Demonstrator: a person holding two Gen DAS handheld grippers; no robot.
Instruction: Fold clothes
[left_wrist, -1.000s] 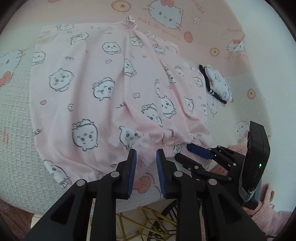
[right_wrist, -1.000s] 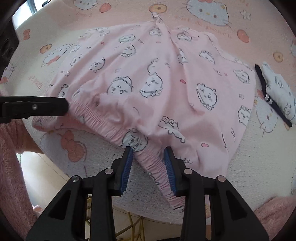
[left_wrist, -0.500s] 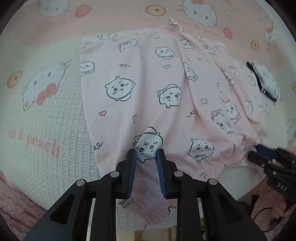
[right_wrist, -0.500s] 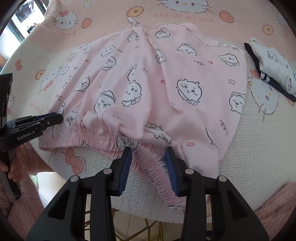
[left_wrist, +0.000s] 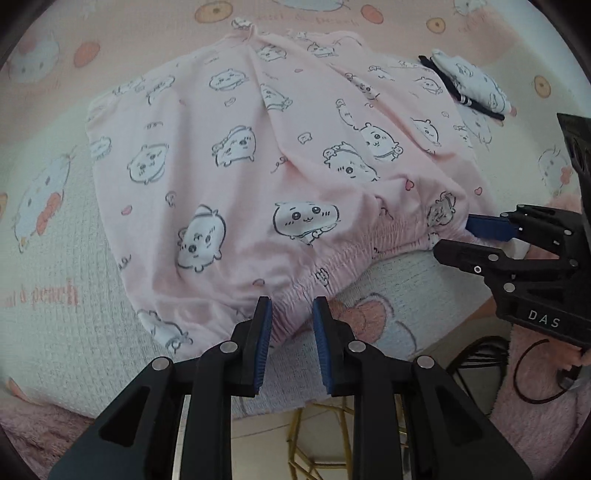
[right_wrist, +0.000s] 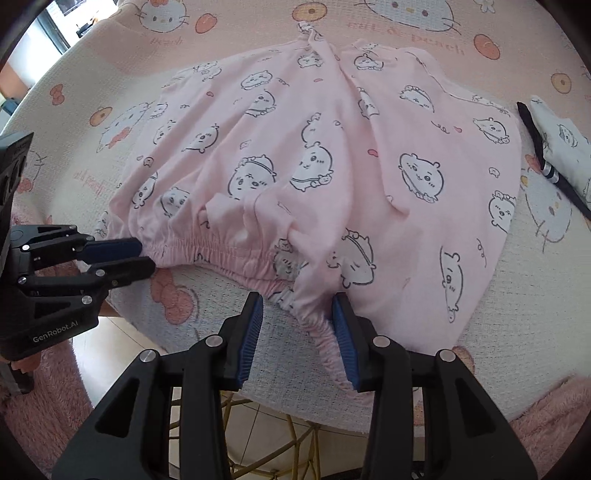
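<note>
Left wrist view: the pink shorts (left_wrist: 258, 177), printed with little white cartoon faces, lie spread on the cat-patterned blanket (left_wrist: 48, 280) that covers the table, elastic waistband along the near edge. The left gripper (left_wrist: 291, 317) sits right at that waistband, blue pads parted, with a bunch of gathered elastic between them; the pads stand clear of the cloth on both sides, so nothing is pinched. Off to the right in this view comes the right gripper (left_wrist: 454, 238), its tips at the far corner of the waistband.

Over to the right wrist view: the right gripper (right_wrist: 299, 314) has its jaws wide apart, straddling a loop of waistband that hangs over the table edge, fingers not closed on it. The shorts (right_wrist: 332, 155) show a few creases and a small fold near the waist. At the left of this view the left gripper (right_wrist: 146, 256) points its tips at the other waistband corner, just touching the fabric. A folded white garment (right_wrist: 565, 147) with a dark trim rests on the blanket beside the shorts, at the far right.
</note>
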